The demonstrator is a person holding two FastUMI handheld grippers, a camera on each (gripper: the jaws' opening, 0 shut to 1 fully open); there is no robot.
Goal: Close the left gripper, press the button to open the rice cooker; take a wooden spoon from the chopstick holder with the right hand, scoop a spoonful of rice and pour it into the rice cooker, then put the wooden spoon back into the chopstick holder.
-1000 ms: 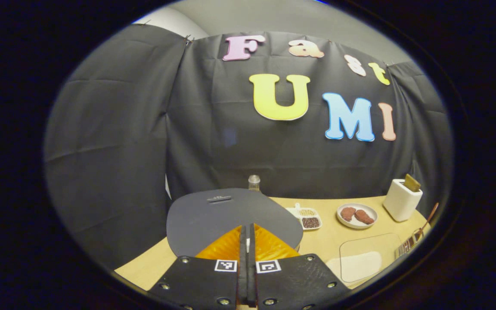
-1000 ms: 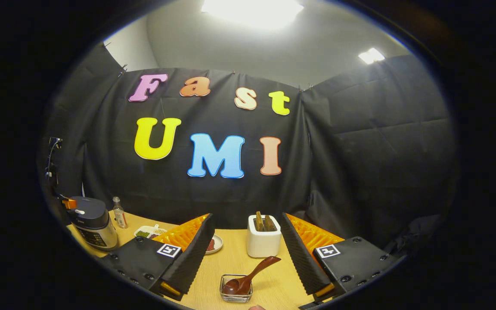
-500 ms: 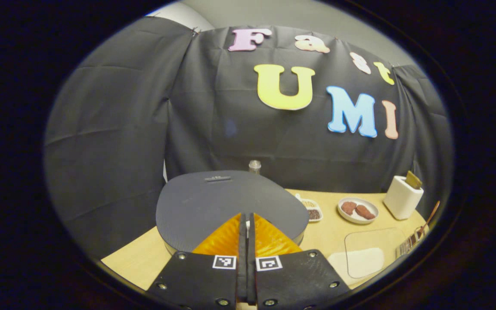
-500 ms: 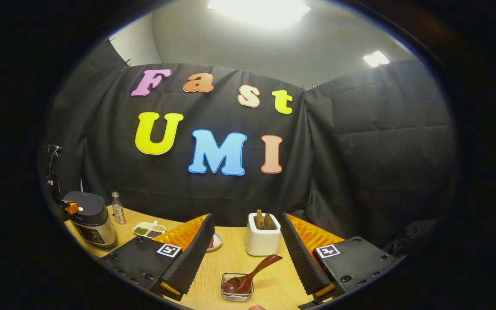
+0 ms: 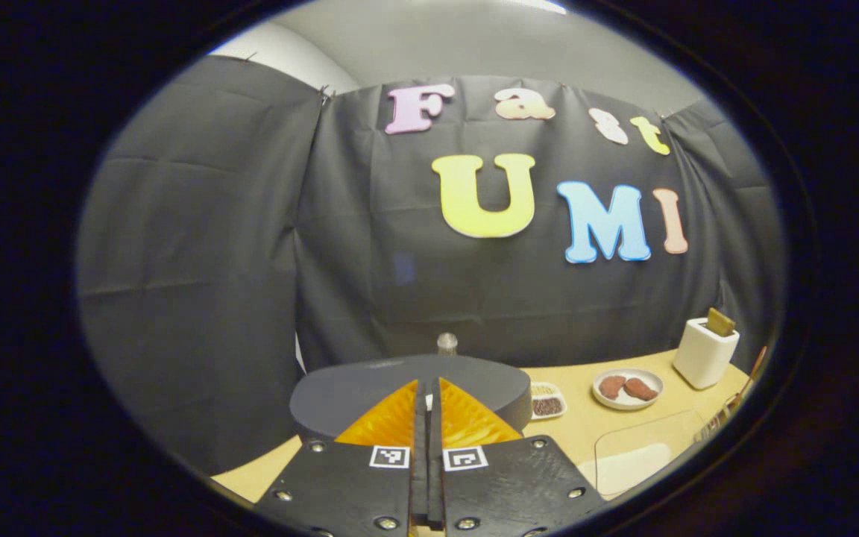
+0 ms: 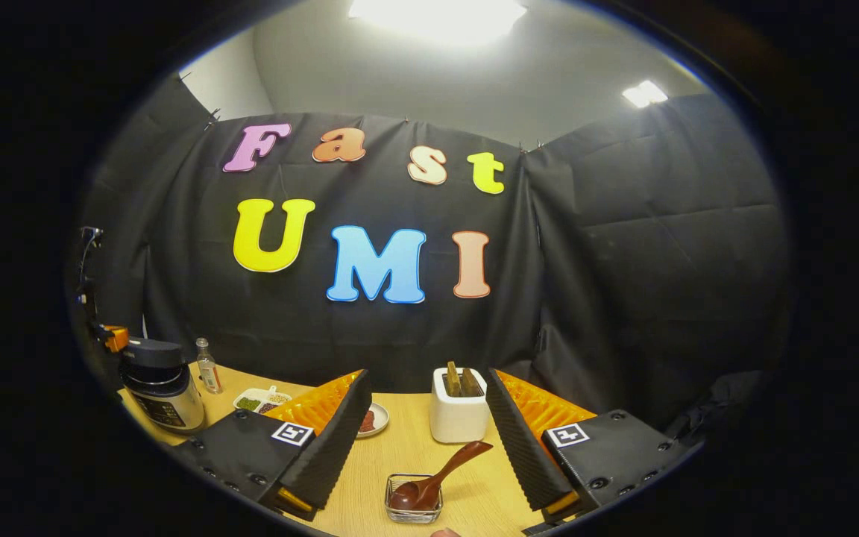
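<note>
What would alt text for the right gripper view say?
The right gripper is open above a wooden table, its fingers framing a wooden spoon in a small wire basket and a white holder; a rice cooker stands far left.

glass bottle, divided snack dish, plate, white toaster

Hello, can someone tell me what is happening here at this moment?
A person works with two handheld grippers at a wooden table. The left gripper, shut and empty, is at the front of the rice cooker, whose lid looks slightly raised. The right gripper is open, facing the wooden spoon in a small wire basket.
</note>
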